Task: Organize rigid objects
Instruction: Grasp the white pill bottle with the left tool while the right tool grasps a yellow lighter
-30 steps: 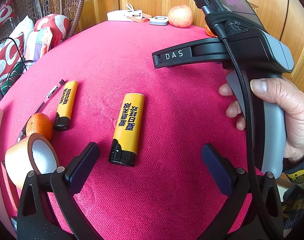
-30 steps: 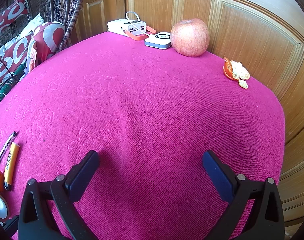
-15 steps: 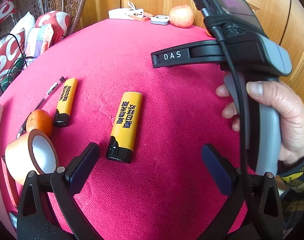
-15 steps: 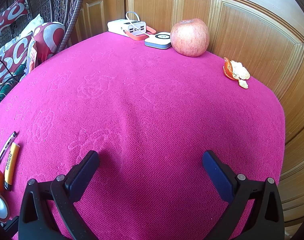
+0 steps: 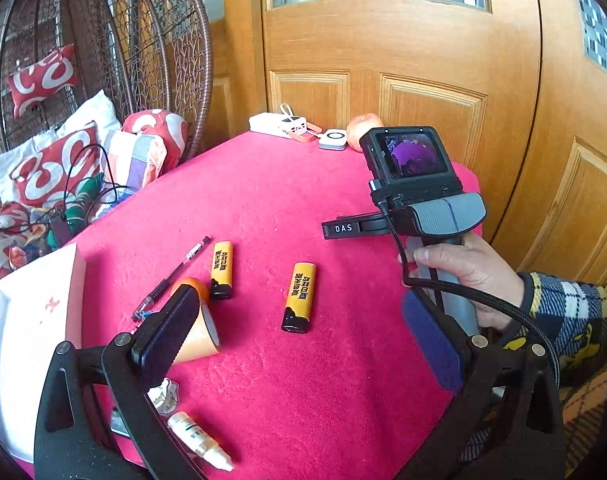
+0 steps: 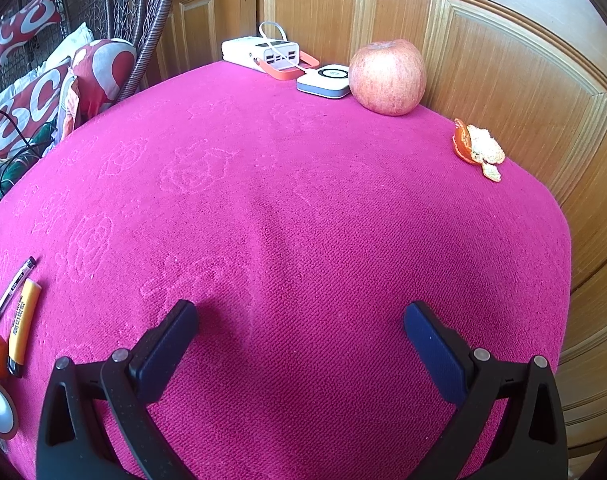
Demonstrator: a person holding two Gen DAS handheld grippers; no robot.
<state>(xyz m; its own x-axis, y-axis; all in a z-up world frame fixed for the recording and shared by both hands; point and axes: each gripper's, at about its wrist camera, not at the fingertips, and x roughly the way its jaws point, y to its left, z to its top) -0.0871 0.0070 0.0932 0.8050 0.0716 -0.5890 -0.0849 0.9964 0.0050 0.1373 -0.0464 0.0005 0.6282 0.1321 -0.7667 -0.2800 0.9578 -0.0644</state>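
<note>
Two yellow lighters lie on the red tablecloth (image 5: 303,400): one lighter (image 5: 299,298) in the middle, a second lighter (image 5: 222,268) to its left beside a black pen (image 5: 171,276). My left gripper (image 5: 299,332) hangs open above and behind the middle lighter, touching nothing. A hand (image 5: 467,276) holds the right gripper's handle to the right of the lighters. My right gripper (image 6: 299,344) stands open over bare cloth with nothing between its fingers. The right wrist view shows the left lighter (image 6: 23,328) at its far left edge.
An orange (image 5: 193,285), a tape roll (image 5: 201,336), a white box (image 5: 31,320) and a small tube (image 5: 199,438) sit at the left. At the table's far edge are a power bank (image 6: 259,52), a white puck (image 6: 327,80), an apple (image 6: 387,76) and orange peel (image 6: 477,148). Wooden doors stand behind.
My left gripper has risen and drawn back from the lighters, so more of the table and room shows. The right gripper has not moved.
</note>
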